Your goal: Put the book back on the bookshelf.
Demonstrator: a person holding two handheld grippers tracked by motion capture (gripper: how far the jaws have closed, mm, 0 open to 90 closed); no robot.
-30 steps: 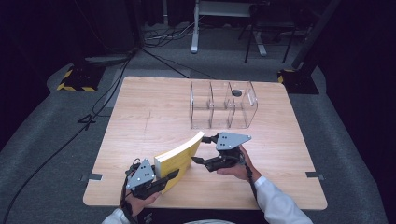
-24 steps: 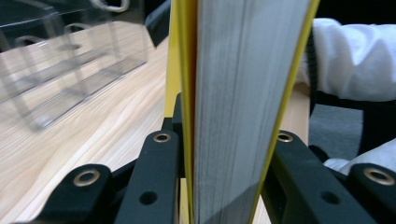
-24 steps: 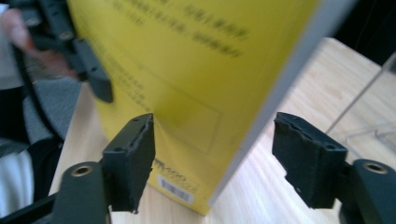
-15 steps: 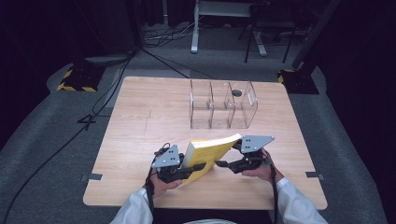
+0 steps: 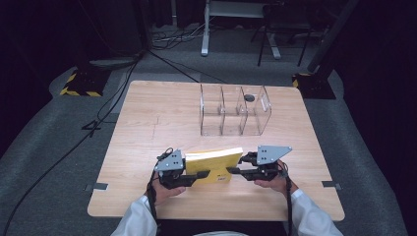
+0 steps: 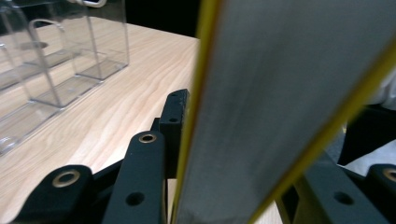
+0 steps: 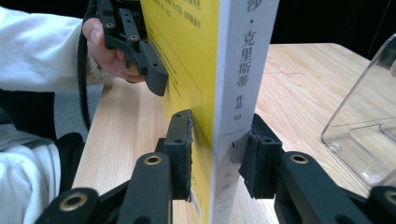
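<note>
High view had the yellow book [image 5: 212, 166] standing on edge on the wooden table [image 5: 162, 113], long axis running across between the two tools; left gripper [image 5: 196, 176] clamped around its left end, jaws just easing wider; right gripper [image 5: 235, 170] had just been closing, pads now pressing cover and white spine [image 7: 238, 93] at the other end; both hands equally near; clear three-bay organiser [image 5: 235, 110] sat ahead of both jaws, well apart, beyond the book; my guess was the next move carries the book forward to a bay; table light wood, bare near the book; dark room, grey floor, cables and stand legs behind.
</note>
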